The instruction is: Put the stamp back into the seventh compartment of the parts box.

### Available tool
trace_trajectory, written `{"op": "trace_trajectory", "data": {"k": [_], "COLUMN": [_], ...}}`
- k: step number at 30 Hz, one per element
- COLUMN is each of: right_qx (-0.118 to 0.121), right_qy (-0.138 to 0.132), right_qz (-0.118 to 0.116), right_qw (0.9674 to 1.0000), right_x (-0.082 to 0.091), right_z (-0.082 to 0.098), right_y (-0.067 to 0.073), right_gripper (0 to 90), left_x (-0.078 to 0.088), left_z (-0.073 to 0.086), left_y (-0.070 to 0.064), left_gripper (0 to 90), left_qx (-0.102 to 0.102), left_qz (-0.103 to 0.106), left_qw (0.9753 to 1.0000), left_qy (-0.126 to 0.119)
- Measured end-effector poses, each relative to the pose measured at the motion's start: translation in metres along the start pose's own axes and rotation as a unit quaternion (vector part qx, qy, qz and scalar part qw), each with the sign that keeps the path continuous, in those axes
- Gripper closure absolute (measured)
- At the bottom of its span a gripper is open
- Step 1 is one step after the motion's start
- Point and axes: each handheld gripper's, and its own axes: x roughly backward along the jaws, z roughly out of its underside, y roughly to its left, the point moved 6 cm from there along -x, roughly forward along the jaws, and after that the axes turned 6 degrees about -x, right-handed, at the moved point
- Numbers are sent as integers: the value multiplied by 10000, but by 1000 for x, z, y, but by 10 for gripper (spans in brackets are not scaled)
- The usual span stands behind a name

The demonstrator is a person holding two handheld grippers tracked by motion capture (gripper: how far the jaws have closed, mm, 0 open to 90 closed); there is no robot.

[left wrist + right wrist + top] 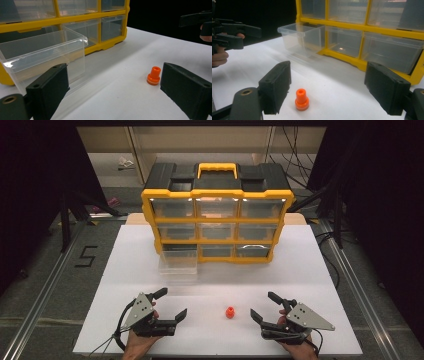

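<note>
A white table stands in a dim room with dark curtains at the sides and a grey floor around it. At the far end of the table sits a yellow and black cabinet with three rows of clear drawers and a yellow handle on top. The bottom left drawer is pulled out toward the person, and it looks empty.

Near the front edge of the table a small orange plug stands upright on its wider base, between the two grippers and touching neither. In the high view it is a little closer to the right one.

The left gripper is in the person's left hand, low over the table, its jaws wide apart with nothing between them. In the left gripper view the orange plug is just beside the inner face of the right-hand jaw, farther off on the table, and the pulled-out drawer rises behind the other jaw.

The right gripper is in the right hand, also low, with its jaws spread wide and empty. In the right gripper view the orange plug stands on the table just beside the left-hand jaw, inside the gap but clear of both pads. The left gripper shows at the far left of that view.
</note>
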Motion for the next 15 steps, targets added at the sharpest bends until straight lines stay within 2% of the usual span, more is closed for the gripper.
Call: {"op": "trace_trajectory", "data": {"k": [15], "right_qx": [75], "right_qy": [42], "right_qz": [-113], "right_qw": [9999], "right_x": [-1], "right_z": [-1], "right_y": [3], "right_gripper": [182], "left_x": [0], "left_z": [-1], "left_y": [0], "left_gripper": [82], "left_qx": [4], "left_qz": [-8], "left_qw": [10000], "left_qy": [-34]}}
